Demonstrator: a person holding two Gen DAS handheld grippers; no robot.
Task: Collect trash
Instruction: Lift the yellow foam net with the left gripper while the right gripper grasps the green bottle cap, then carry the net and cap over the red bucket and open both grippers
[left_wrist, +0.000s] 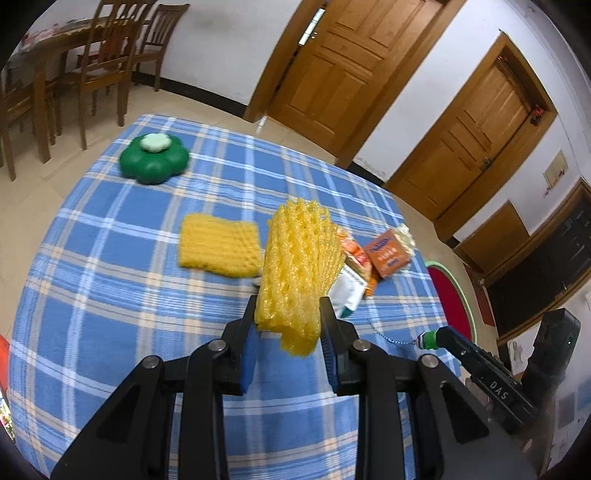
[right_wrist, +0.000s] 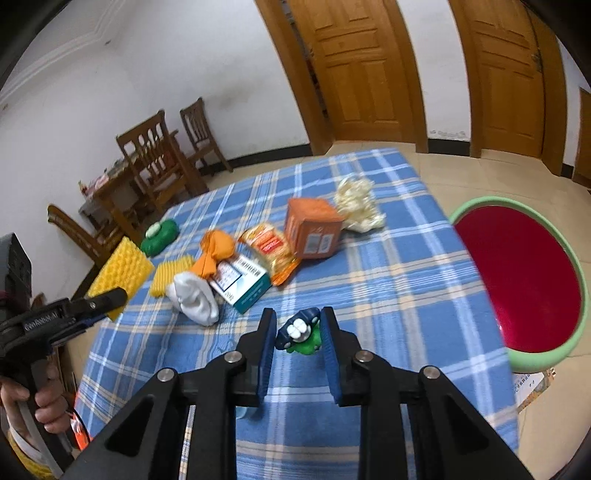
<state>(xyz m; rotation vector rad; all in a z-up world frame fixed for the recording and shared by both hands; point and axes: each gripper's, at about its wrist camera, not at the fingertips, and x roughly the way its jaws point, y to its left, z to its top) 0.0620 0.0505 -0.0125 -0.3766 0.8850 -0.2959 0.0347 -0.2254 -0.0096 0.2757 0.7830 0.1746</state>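
My left gripper (left_wrist: 288, 314) is shut on a yellow foam net sleeve (left_wrist: 299, 266) and holds it upright above the blue plaid table (left_wrist: 110, 295). It also shows in the right wrist view (right_wrist: 122, 269) at the left. A second yellow foam pad (left_wrist: 219, 245) lies flat on the cloth. My right gripper (right_wrist: 297, 325) is shut on a small green and dark blue toy (right_wrist: 301, 332) with white buttons. Beyond it lie a white wad (right_wrist: 195, 299), a teal and white box (right_wrist: 243, 284), orange wrappers (right_wrist: 269, 251), an orange carton (right_wrist: 312, 229) and crumpled cream paper (right_wrist: 356, 205).
A green flower-shaped container (left_wrist: 153, 158) stands at the table's far left. A round red bin with a green rim (right_wrist: 524, 280) stands on the floor right of the table. Wooden chairs (right_wrist: 155, 162) and doors (right_wrist: 354, 66) are behind.
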